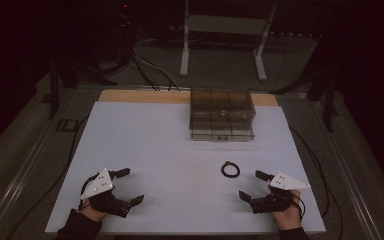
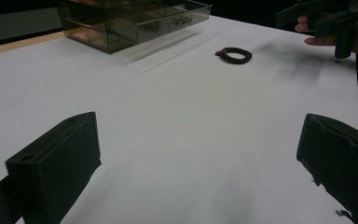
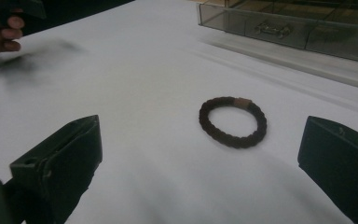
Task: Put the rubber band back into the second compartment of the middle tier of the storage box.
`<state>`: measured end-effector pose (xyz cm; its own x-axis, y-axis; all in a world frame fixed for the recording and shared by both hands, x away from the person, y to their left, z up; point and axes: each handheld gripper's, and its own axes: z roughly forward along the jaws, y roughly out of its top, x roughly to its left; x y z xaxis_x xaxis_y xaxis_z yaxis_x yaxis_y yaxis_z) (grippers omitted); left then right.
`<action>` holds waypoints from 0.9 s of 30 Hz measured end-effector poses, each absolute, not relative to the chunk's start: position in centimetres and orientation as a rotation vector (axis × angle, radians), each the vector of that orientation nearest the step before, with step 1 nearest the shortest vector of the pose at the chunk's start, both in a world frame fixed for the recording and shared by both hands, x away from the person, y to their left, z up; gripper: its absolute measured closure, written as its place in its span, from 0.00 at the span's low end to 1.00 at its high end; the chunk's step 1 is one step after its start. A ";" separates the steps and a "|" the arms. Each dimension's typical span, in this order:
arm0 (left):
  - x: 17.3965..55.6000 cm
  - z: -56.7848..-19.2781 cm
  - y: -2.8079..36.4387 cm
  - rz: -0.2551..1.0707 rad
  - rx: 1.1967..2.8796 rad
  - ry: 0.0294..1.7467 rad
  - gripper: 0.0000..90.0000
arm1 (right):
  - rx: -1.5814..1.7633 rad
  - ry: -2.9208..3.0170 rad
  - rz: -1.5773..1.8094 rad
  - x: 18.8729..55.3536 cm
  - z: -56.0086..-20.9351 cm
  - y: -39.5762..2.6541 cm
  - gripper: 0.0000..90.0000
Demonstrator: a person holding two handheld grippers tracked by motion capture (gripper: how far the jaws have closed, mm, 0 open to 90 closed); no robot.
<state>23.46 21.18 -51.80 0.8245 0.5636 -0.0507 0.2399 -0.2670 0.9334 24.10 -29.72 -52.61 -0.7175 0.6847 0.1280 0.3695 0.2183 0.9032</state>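
Dim light lies over the white-covered counter [image 1: 150, 150], and the room behind it sinks into near black, so the cables and the pale metal frame [image 1: 225, 35] on the floor beyond are hard to make out. Nearest the person, both forearms are cut off by the bottom edge of the high view, with only dark sleeves and hands showing. The left gripper [image 1: 130, 186] rests low at the near left of the counter, its grey three-cornered plate turned upward, and its jaws stand wide apart with nothing between them. The right gripper [image 1: 256, 185] sits at the near right, angled inward toward the middle, its jaws likewise spread and empty. In each gripper view the two black jaws are cropped at the lower corners. Just ahead of the right jaws, a little toward the counter's middle and apart from them, lies the dark braided ring-shaped hair tie [image 3: 232, 122], flat on the white sheet; the right gripper view shows a small brownish joint on its far side. From the left gripper it lies well apart. Farther back stands the smoky translucent plastic drawer box [image 1: 222, 115], its contents too murky to tell
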 end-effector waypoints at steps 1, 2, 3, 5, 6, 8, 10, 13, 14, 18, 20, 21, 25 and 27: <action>23.5 -51.8 21.1 0.349 1.853 0.607 0.00 | 0.988 2.199 1.499 24.1 -52.6 -29.7 0.00; 23.4 -51.7 21.2 0.351 1.853 0.605 0.00 | 0.987 2.213 1.495 24.3 -52.8 -29.6 0.00; 23.4 -51.7 21.2 0.351 1.853 0.605 0.00 | 0.985 2.215 1.494 24.3 -52.8 -29.7 0.00; 23.4 -51.6 21.3 0.356 1.848 0.611 0.00 | 0.991 2.212 1.503 24.4 -52.8 -29.8 0.00; 23.5 -51.6 21.3 0.355 1.846 0.621 0.00 | 0.994 2.212 1.497 24.5 -52.8 -29.8 0.00; 23.5 -51.6 21.3 0.365 1.835 0.635 0.00 | 0.998 2.211 1.487 24.4 -52.7 -29.8 0.00; 23.4 -51.6 21.4 0.369 1.832 0.633 0.00 | 1.000 2.215 1.483 24.4 -52.7 -29.7 0.00; 23.2 -51.5 21.4 0.370 1.836 0.622 0.00 | 0.997 2.218 1.483 24.3 -52.6 -29.6 0.00; 23.2 -51.5 21.4 0.370 1.837 0.621 0.00 | 0.993 2.218 1.484 24.1 -52.5 -29.5 0.00; 23.1 -51.6 21.6 0.362 1.844 0.613 0.00 | 0.992 2.222 1.461 24.1 -52.4 -29.2 0.00; 23.1 -51.7 21.7 0.360 1.842 0.616 0.00 | 0.998 2.219 1.483 24.1 -52.0 -29.1 0.00; 23.1 -51.7 21.7 0.358 1.837 0.618 0.00 | 0.992 2.215 1.494 24.0 -51.9 -29.1 0.00; 23.0 -51.5 21.9 0.358 1.823 0.615 0.00 | 0.985 2.198 1.501 23.8 -51.2 -28.9 0.00; 22.9 -51.5 22.0 0.360 1.821 0.617 0.00 | 0.982 2.196 1.505 23.7 -50.8 -28.9 0.00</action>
<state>22.93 21.96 -51.51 0.8166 0.5744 -0.0567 0.2333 -0.2385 0.9427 23.65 -28.89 -50.79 -0.7199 0.6824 0.1266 0.3644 0.2164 0.9057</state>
